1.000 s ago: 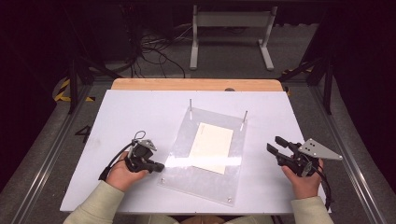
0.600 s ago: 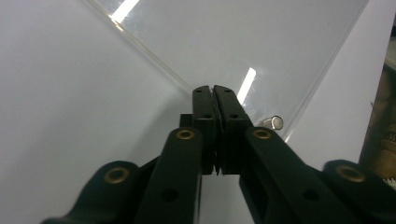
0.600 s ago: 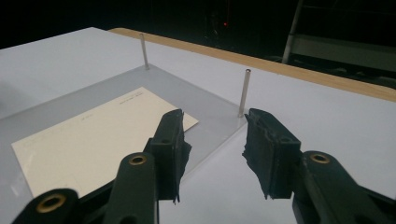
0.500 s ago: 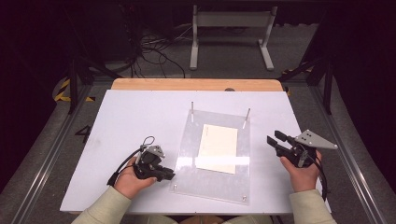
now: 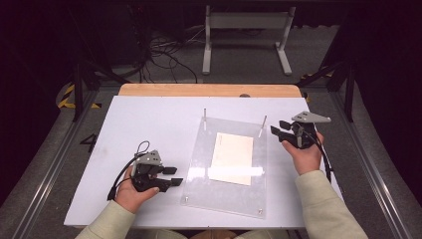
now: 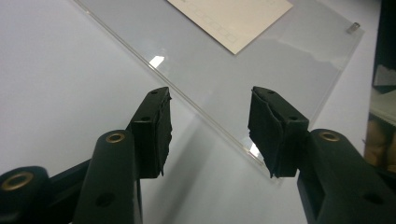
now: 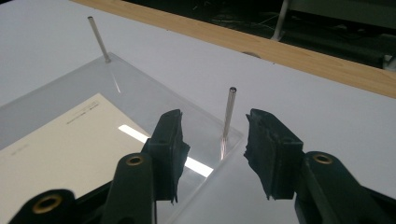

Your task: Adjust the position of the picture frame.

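Note:
A clear acrylic plate [image 5: 229, 194] lies flat on the white table [image 5: 149, 124], and a cream paper sheet [image 5: 233, 157] rests on it. Two thin metal pins [image 5: 204, 118] [image 5: 262, 127] stand at its far corners. My left gripper [image 5: 177, 176] is at the plate's near-left edge, and its jaws have just been opening. In the left gripper view the plate [image 6: 280, 60] edge runs across the gap of the left gripper [image 6: 210, 126], untouched by the pads. My right gripper [image 5: 277, 126] is open beside the far-right pin [image 7: 229, 112], which stands just beyond its gap [image 7: 212, 140]. Its jaws have just widened slightly.
A wooden strip [image 5: 209, 89] borders the table's far edge. Behind it on the dark floor stand a white metal frame [image 5: 246, 30] and loose cables [image 5: 164, 50]. Metal rails run along both sides of the table.
The left jaws, closed at the plate's left edge before, now stand open. The plate has swung from skewed to squarer with the table. The right hand has moved away from me toward the far-right pin.

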A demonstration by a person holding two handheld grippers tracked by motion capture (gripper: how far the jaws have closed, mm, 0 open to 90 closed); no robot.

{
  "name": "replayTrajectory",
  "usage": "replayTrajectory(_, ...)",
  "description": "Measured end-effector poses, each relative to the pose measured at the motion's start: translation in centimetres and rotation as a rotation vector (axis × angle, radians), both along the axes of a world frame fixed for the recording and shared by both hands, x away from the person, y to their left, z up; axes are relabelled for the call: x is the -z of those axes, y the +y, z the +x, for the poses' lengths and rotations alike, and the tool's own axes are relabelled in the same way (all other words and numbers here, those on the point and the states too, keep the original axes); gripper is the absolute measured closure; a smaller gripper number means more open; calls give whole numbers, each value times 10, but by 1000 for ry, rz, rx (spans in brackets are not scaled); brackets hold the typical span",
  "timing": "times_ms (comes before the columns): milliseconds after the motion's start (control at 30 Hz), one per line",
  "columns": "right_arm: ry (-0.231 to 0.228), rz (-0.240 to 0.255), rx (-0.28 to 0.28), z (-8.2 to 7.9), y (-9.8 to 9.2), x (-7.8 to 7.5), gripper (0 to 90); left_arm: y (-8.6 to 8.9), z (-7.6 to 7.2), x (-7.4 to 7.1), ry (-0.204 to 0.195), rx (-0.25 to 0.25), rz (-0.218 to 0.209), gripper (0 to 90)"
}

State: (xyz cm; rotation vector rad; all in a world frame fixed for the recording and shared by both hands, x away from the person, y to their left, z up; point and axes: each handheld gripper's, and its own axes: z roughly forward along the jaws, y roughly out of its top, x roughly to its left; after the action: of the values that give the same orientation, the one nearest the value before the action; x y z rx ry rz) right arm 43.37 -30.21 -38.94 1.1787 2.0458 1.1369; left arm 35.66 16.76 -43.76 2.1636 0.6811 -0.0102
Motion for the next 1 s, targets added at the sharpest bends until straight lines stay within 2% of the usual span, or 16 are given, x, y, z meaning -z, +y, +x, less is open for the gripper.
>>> replayTrajectory(233, 80, -28, 53, 45, 8, 17, 549, 7, -1, 4, 18, -31, 5, 486)
replayTrajectory(367, 108, -52, 61, 62, 11, 26, 591, 11, -3, 6, 23, -41, 2, 485)
replayTrajectory(400, 113, -54, 52, 64, 12, 27, 628, 12, -3, 7, 17, -41, 7, 485)
replayTrajectory(467, 128, -61, 17, 69, 15, 31, 678, 14, -4, 8, 28, -48, 5, 484)
replayTrajectory(567, 143, -115, -17, 76, 23, 35, 778, 16, -5, 10, 39, -55, 16, 481)
replayTrajectory(600, 143, -115, -17, 76, 23, 35, 778, 16, -5, 10, 39, -55, 16, 481)
replayTrajectory(633, 143, -127, -22, 76, 25, 35, 814, 17, -5, 11, 46, -57, 16, 481)
replayTrajectory(667, 132, -164, -10, 76, 28, 34, 842, 18, -5, 11, 44, -53, 18, 481)
replayTrajectory(733, 139, -161, -7, 78, 29, 33, 848, 18, -6, 12, 50, -55, 20, 482)
replayTrajectory(833, 116, -169, -24, 78, 32, 30, 851, 18, -6, 13, 54, -57, 21, 485)
replayTrajectory(1000, 110, -179, -73, 81, 46, 28, 852, 16, -6, 14, 64, -49, 28, 487)
